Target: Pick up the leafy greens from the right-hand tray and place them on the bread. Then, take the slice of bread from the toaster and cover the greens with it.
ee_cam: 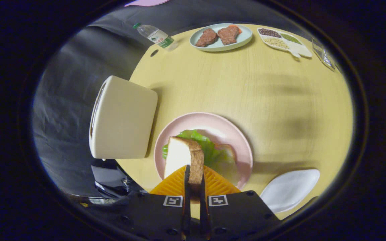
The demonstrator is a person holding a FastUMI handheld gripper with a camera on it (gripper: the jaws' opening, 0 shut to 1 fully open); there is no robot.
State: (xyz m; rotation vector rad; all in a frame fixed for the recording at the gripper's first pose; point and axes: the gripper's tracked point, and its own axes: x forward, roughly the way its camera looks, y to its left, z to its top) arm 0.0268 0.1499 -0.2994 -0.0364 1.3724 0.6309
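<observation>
Above the pink plate [240,140], tongs [194,179] pinching a bread slice [183,154] on edge (crust between both fingers). Leafy greens [213,150] lie beneath. Toaster [122,117] just beside plate.

The one camera rides on the gripper [193,182] and looks forward along its fingers [187,180], which rise from the bottom centre of the frame. It sits high and faces steeply down onto the counter [280,100]. The pink plate [209,122] lies close, just beyond the fingers at lower centre; the toaster [122,117] stands at middle left. The far counter edge curves across the top, with the meat plate [220,45] at upper centre.
</observation>
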